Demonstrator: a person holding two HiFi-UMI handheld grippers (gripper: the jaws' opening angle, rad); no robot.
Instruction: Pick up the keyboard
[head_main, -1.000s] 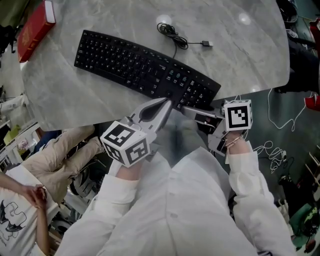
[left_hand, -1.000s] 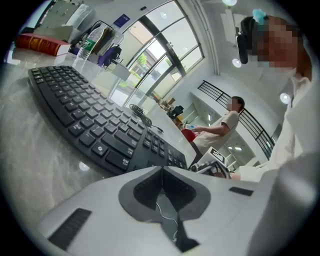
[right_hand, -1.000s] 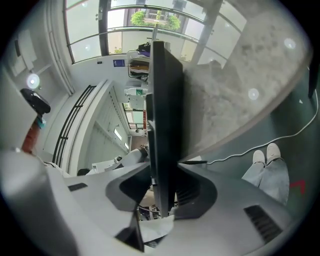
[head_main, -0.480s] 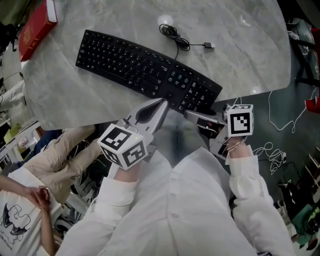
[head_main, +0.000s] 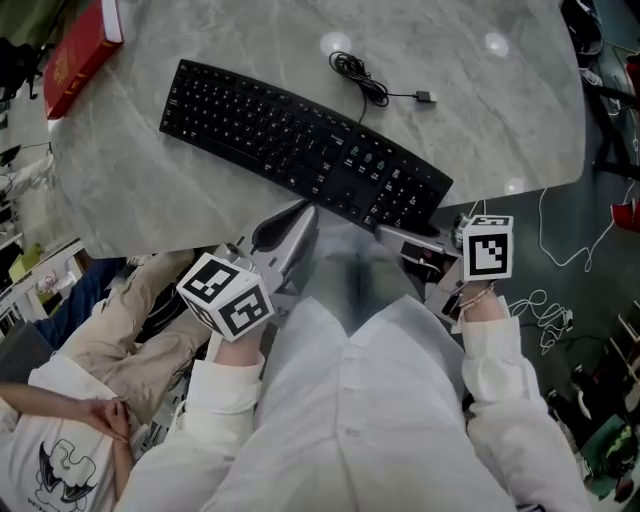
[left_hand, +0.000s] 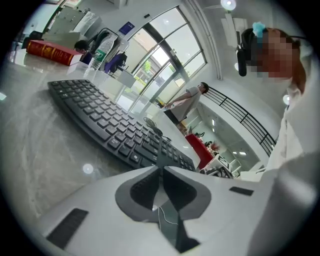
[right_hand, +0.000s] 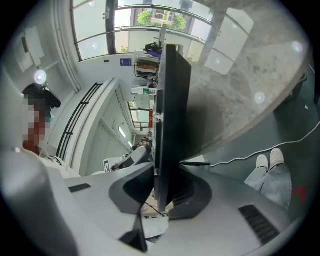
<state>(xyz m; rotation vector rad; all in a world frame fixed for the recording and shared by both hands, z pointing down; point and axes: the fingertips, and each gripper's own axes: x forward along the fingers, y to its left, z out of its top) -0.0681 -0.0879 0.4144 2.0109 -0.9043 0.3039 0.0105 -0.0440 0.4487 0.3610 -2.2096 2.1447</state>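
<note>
A black keyboard (head_main: 290, 135) lies slantwise on the grey marble table (head_main: 480, 110), its right end at the near edge. My right gripper (head_main: 392, 230) has that end between its jaws. In the right gripper view the keyboard (right_hand: 172, 115) stands edge-on between the pads of the right gripper (right_hand: 162, 195); the jaws have just been closing and now press on it. My left gripper (head_main: 303, 210) is shut and empty, just short of the keyboard's front edge. The left gripper view shows the left gripper (left_hand: 161, 167) with its tips together and the keyboard (left_hand: 110, 130) beyond them.
A red book (head_main: 80, 55) lies at the table's far left corner. The keyboard's coiled cable with a USB plug (head_main: 365, 80) rests behind it. A seated person (head_main: 110, 310) is at the lower left. Loose cables (head_main: 545, 300) trail on the floor at right.
My left gripper has drawn back from the keyboard toward the lower left. The right gripper has stayed at the keyboard's right end.
</note>
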